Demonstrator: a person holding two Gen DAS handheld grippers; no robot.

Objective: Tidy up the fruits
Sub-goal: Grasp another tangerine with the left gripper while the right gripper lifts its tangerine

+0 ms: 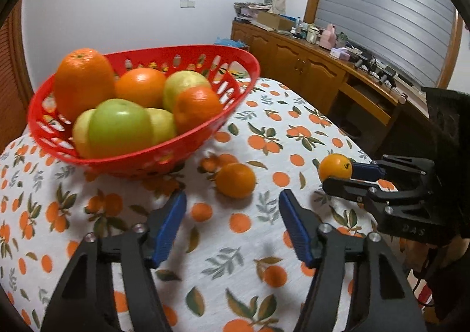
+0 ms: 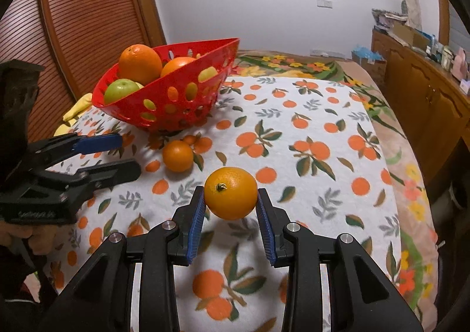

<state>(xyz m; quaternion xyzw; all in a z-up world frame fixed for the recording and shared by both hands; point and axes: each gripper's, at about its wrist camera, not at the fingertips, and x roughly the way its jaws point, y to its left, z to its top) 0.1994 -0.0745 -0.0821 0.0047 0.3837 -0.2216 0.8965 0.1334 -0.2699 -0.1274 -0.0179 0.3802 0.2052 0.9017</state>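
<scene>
Two small oranges remain outside the red basket: one is clamped in the right gripper (lifted, presumably for transfer), the other lies on the surface ahead of the unclenched, empty left gripper.

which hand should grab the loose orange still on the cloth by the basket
Left: the left gripper is empty, open and aimed at the loose orange. The right gripper is already clamping another orange.
</scene>
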